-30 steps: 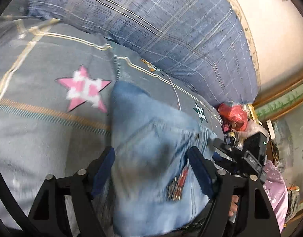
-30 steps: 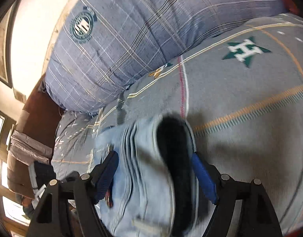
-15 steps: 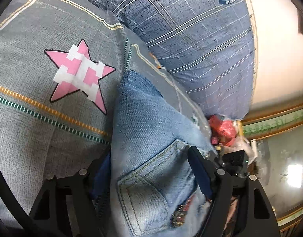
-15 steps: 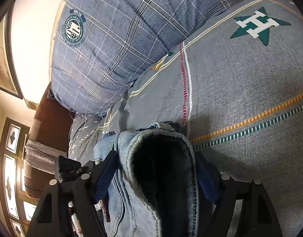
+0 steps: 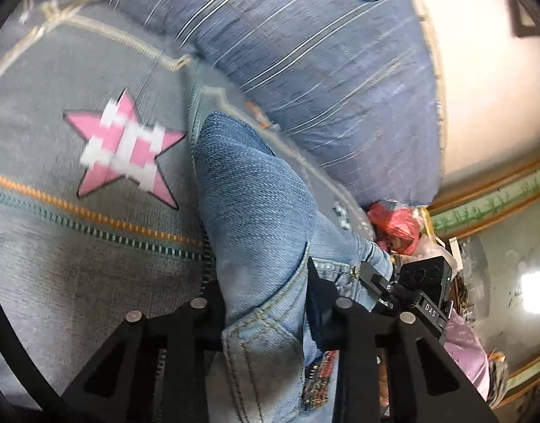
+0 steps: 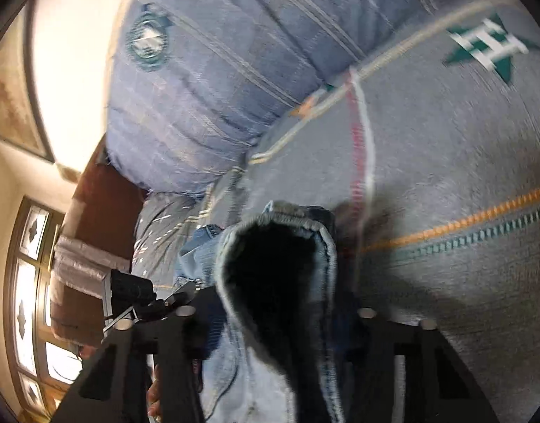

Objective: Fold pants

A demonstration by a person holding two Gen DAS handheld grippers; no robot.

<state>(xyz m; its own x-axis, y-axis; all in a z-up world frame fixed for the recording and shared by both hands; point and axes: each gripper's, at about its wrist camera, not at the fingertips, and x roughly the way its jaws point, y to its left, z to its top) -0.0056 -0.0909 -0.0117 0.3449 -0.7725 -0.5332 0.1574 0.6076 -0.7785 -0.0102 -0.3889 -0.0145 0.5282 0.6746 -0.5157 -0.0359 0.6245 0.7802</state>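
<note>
L gripper jaws just closed in vs 1 s ago, now pinching the jeans at the back-pocket edge. R gripper likewise just narrowed, clamped on the open leg cuff; both sit lower than before. Jeans lie bunched on the grey bedspread. Count: 1 pr jeans, 2 grippers, 1 pink star, 1 green star, 1 blue plaid duvet.

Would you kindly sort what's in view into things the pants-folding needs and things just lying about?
Job: jeans; left gripper and right gripper, both clamped on the denim; grey star-print bedspread.
Lying about: blue plaid pillow; red plastic bag.
</note>
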